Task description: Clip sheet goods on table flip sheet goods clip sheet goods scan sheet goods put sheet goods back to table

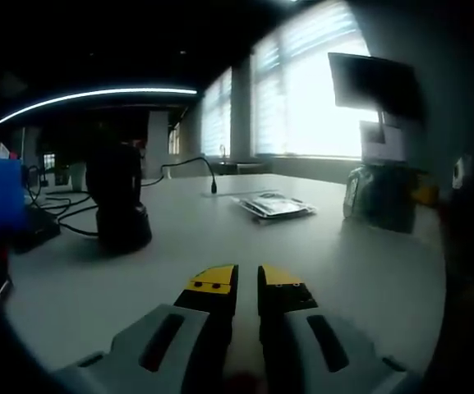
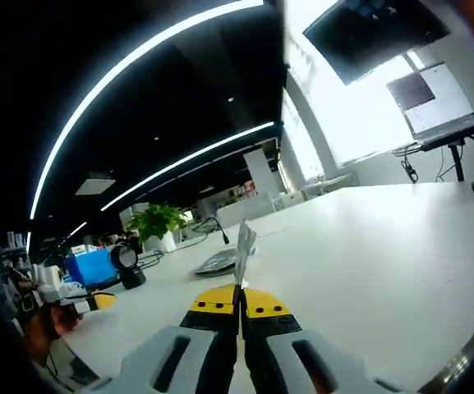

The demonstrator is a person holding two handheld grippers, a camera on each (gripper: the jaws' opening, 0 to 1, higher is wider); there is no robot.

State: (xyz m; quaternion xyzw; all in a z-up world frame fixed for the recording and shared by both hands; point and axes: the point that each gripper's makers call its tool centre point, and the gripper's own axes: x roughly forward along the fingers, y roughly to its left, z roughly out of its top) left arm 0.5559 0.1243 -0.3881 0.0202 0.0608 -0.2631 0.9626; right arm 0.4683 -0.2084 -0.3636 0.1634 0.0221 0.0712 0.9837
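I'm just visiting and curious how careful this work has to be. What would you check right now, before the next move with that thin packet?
1. Right gripper shut on the thin flat sheet packet: ok, packet stands edge-on between the yellow jaw tips.
2. Grip depth: cannot tell, only the packet's edge shows.
3. Left gripper free: ok, jaws slightly apart, nothing between them.
4. Remaining clear-wrapped sheet packets lying flat on the white table: ok.
5. Black round scanner device on the table, upright: ok.
6. Black cables away from the packets: ok.
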